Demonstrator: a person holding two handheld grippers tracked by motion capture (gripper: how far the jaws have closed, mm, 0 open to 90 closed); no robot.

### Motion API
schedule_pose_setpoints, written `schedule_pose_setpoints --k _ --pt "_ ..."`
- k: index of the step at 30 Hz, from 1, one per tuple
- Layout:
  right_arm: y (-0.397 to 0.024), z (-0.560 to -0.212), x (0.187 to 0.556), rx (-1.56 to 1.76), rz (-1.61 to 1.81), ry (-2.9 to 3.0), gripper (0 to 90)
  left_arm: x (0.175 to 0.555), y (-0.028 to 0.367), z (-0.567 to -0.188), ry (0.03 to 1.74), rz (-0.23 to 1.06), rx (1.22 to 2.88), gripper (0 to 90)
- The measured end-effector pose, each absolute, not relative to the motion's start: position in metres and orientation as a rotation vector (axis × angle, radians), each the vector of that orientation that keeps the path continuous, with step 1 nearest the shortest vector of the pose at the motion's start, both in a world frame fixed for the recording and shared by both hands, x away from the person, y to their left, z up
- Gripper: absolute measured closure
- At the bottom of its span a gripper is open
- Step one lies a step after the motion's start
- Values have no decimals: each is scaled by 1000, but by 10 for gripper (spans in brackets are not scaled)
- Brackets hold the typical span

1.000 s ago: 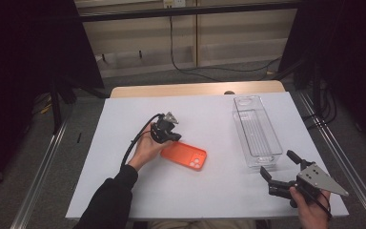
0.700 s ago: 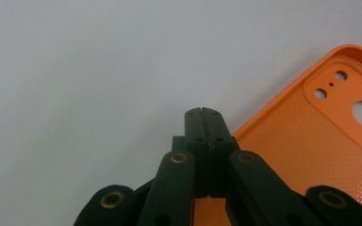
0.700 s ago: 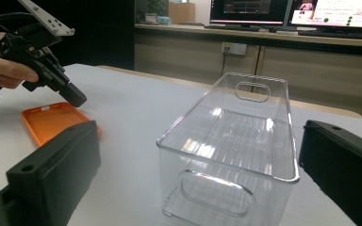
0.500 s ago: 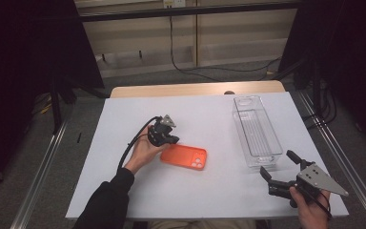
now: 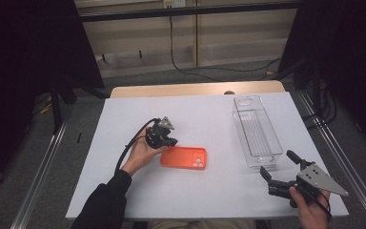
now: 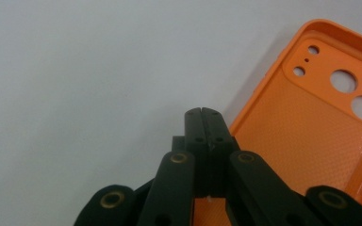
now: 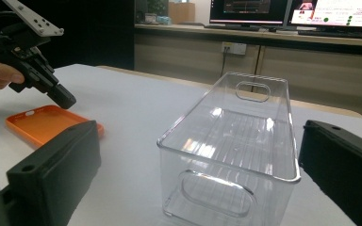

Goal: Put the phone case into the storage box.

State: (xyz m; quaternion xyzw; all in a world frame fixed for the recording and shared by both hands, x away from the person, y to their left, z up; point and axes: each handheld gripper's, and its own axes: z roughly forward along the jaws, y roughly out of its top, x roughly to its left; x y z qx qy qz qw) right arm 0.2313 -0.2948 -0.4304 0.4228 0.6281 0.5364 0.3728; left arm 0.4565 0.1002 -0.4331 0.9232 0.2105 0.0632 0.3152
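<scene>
Left claw point(image 5: 167, 141) is pinched together with nothing in it, hovering at the left end of the orange phone case point(image 5: 184, 158), which lies open side up mid-bench point(image 5: 124, 191). Right claw point(image 5: 279, 163) stands wide apart at the near right corner, facing the clear bin's point(image 5: 256, 131) near end, gripping nothing

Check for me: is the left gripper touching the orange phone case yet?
Cannot tell. In the left gripper view the shut left gripper overlaps the phone case edge; no plain gap or contact shows.
</scene>
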Motion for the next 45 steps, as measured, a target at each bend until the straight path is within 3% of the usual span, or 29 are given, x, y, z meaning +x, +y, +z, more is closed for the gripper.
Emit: schedule_pose_setpoints --k 45 --pt "-295 -430 231 1083 1371 1608 0 430 116 -432 558 151 2424 900"
